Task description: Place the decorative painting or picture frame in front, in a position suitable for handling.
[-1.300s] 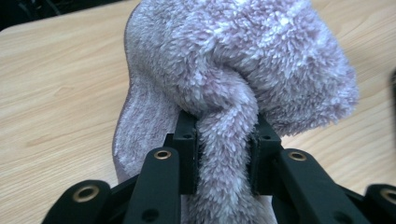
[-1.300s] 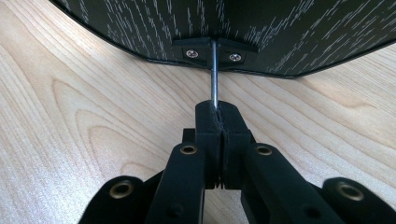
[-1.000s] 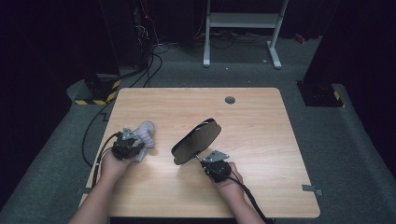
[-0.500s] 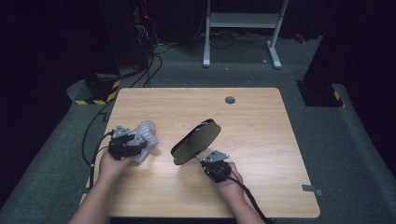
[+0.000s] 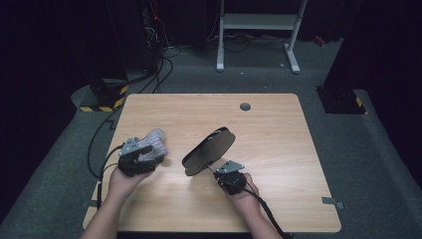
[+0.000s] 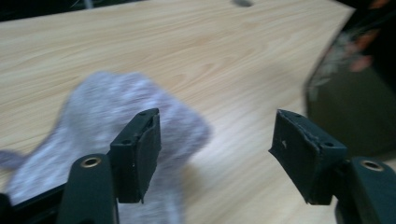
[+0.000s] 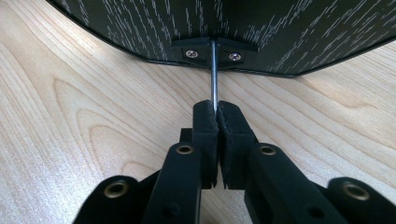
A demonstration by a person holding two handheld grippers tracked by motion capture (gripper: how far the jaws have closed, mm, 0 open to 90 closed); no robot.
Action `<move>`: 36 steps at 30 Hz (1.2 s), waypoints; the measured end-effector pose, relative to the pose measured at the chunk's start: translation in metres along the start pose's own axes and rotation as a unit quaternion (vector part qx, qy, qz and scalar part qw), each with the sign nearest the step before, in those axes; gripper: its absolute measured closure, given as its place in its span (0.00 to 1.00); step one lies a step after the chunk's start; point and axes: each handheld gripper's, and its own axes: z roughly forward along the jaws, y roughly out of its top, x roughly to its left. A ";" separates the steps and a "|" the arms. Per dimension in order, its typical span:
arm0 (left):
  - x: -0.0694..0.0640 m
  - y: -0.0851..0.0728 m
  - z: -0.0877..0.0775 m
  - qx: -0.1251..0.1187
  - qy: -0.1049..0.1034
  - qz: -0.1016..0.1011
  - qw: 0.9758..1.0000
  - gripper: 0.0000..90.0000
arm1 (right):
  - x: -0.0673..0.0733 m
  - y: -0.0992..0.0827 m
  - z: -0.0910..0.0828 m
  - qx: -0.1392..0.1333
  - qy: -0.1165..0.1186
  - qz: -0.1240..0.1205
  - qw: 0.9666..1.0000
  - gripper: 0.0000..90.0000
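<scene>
Right tool (image 5: pixel 217 172), lower centre of the high view: jaws pressed shut on the thin metal stem (image 7: pixel 214 74) of a dark oval mirror (image 5: pixel 209 150), tilted above the wooden worktop (image 5: pixel 278 129). Left tool (image 5: pixel 147 153), lower left: jaws wide apart, just been opening then closing slightly, nothing clamped; fuzzy grey cloth (image 6: pixel 100 135) lying beside one pad on the worktop.

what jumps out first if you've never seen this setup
A dark oval pan, held tilted above the middle of the wooden table by its thin metal handle, on which the right gripper is clamped. At the table's left, a fuzzy grey cloth lies by the left gripper, fingers just opened.
</scene>
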 end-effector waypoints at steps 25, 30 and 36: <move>-0.074 -0.037 0.022 -0.007 -0.085 0.052 0.995 0.45 | -0.003 -0.001 -0.024 -0.033 -0.017 0.034 0.999 0.63; -0.079 -0.034 0.028 -0.027 -0.080 0.050 0.995 0.54 | -0.010 0.008 -0.035 -0.028 -0.013 0.029 0.999 0.63; -0.084 -0.033 0.033 -0.034 -0.085 0.055 0.994 0.59 | -0.011 -0.002 -0.047 -0.029 -0.022 0.027 0.999 0.61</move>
